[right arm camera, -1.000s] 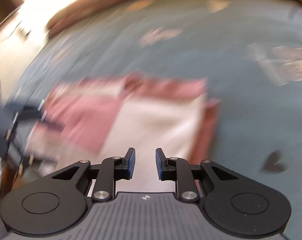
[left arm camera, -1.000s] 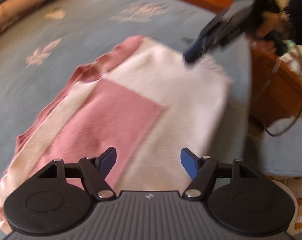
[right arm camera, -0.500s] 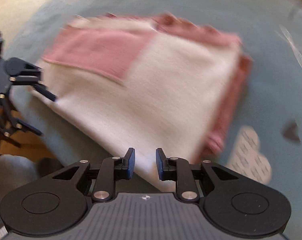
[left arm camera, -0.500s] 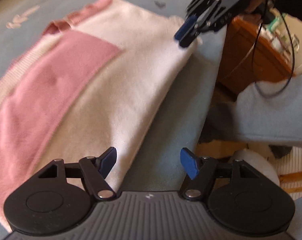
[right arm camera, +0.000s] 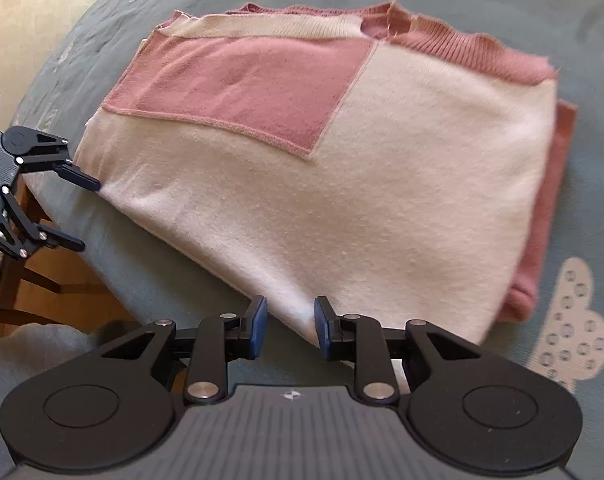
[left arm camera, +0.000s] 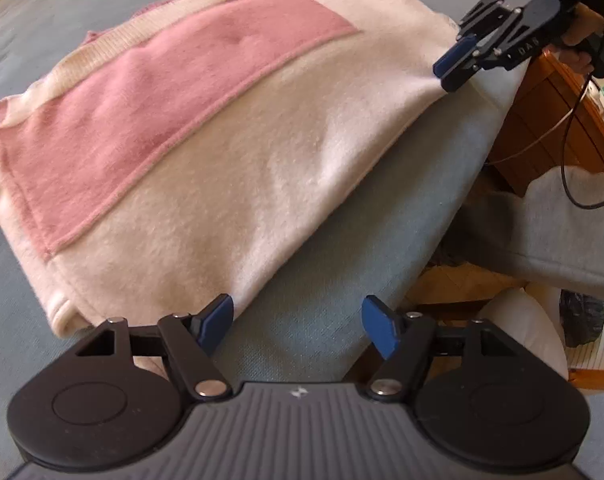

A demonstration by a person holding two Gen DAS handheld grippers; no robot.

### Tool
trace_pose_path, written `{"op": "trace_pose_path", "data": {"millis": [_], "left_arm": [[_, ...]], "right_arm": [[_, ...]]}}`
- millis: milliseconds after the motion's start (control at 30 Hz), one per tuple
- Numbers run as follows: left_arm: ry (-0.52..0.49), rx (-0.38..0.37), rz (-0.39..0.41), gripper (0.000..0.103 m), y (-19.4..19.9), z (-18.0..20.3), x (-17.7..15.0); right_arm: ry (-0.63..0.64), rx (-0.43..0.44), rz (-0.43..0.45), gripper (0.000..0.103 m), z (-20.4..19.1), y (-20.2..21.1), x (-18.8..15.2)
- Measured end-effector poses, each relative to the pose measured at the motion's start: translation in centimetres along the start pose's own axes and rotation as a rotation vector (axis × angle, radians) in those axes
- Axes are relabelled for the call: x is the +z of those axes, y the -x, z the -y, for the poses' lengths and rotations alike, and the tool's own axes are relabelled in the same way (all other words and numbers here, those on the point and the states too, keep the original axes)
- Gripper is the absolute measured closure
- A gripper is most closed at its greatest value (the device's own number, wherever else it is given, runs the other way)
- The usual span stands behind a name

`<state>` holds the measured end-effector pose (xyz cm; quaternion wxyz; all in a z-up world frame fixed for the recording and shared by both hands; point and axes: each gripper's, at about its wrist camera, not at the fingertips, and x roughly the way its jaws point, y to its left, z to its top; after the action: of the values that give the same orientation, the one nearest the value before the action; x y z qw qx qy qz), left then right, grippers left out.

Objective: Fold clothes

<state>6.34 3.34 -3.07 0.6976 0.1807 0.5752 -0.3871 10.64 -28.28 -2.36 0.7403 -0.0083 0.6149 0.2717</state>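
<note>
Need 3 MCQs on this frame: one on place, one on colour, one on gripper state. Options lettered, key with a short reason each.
1. Where does the folded sweater lie?
A. on the blue bedspread, near its edge
B. on a wooden floor
C. in a basket

2. What colour is the rectangular patch on the sweater's top layer?
A. green
B. pink
C. black

3. How does the left gripper stand?
A. shut on the sweater's corner
B. shut on a cable
C. open, one fingertip by the sweater's near corner, only bedspread between the jaws

Key:
1 A: blue bedspread shows on all sides of the sweater, and the bed edge drops off just beyond it.
2 B: the patch is pink against the cream knit.
3 C: the blue pads stand well apart, with no cloth pinched; the right gripper also has a visible gap, at the sweater's other near corner.
</note>
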Motion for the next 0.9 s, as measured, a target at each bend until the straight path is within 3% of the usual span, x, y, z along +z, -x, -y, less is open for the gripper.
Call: {"op": "trace_pose_path", "data": {"millis": [100,200,300,467,633,767,900], "left_arm": [[-0.006,0.007,0.039,0.032,0.1,-0.2,0.8],[0.017,0.033,0.017,0.032,-0.7,-1.1,0.6],[0.022,0.044,-0.012,0.031,-0.1,-1.9,-0.4],[0.033,0.043,-0.024,0.032,1.5,-2.6,0.4],[0.048,0.070,0.065,0.031,2.6,-3.9,2.5],[0.078,0.087,0.023,0.031,0.9,-5.3,1.1],[0.034,0.104,-0.022,0.031,1.1,-4.8,1.4]], "right_arm": [[0.029,0.007,0.019,0.072,-0.6,0.6,0.6],[0.047,0.013,0.005,0.072,-1.0,-0.4,1.2],[0.038,-0.036,-0.020,0.071,-0.1,-0.9,0.7],[-0.076,-0.065,-0.027,0.071,3.0,0.5,-0.3],[-0.040,-0.073,0.078,0.056,2.3,2.5,2.1],[-0.024,-0.151,0.116,0.056,3.8,2.2,3.3],[-0.120,-0.161,0.079,0.054,6.7,1.8,1.9]]}}
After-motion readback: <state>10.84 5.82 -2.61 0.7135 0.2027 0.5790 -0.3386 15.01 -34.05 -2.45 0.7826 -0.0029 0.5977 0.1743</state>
